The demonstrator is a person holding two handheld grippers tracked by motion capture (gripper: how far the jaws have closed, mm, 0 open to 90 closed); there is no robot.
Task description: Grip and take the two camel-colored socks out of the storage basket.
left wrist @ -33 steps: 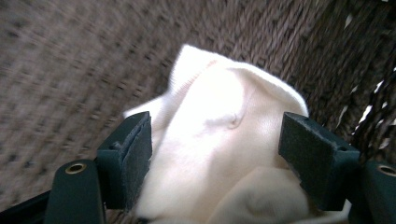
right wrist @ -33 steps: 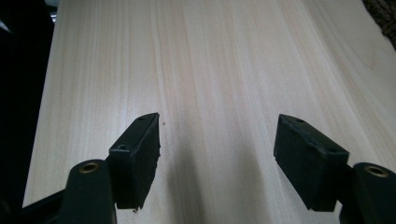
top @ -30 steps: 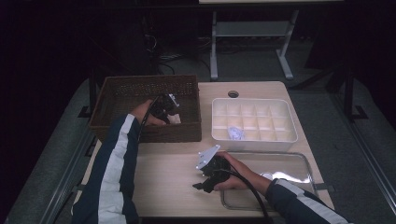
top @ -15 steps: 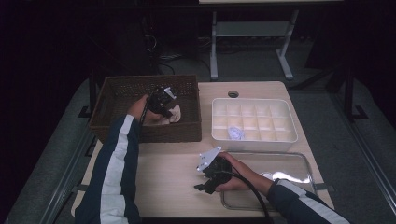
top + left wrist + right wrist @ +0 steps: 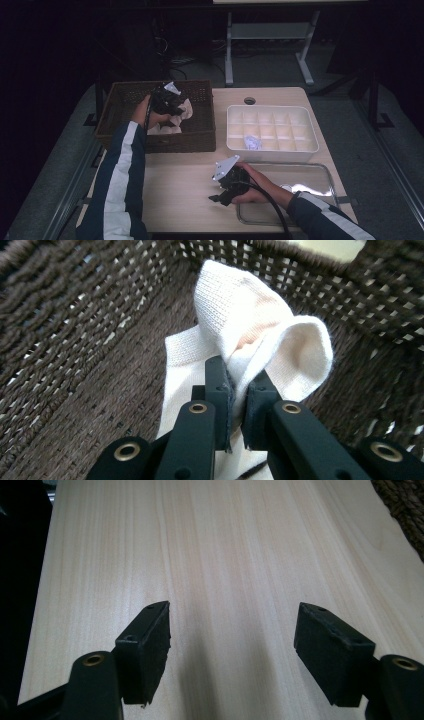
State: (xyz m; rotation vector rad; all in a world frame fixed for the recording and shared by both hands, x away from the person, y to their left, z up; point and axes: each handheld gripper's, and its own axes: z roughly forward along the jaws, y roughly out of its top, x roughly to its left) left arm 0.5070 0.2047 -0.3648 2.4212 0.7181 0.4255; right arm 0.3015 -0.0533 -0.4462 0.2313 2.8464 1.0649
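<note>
A dim lab: bare wooden table [image 5: 180,175], metal stand [image 5: 270,45], loose cables [image 5: 180,62] behind.

The left hand-held gripper [image 5: 239,385] rises from the bottom edge on 2 black arms with brass-coloured rivets. Its 2 black jaws are clamped together on a fold of a cream-white knitted cotton sock [image 5: 260,325], which bunches up above the pads and trails down behind them. Around it are the walls of a dark brown woven wicker basket [image 5: 75,340].
</note>
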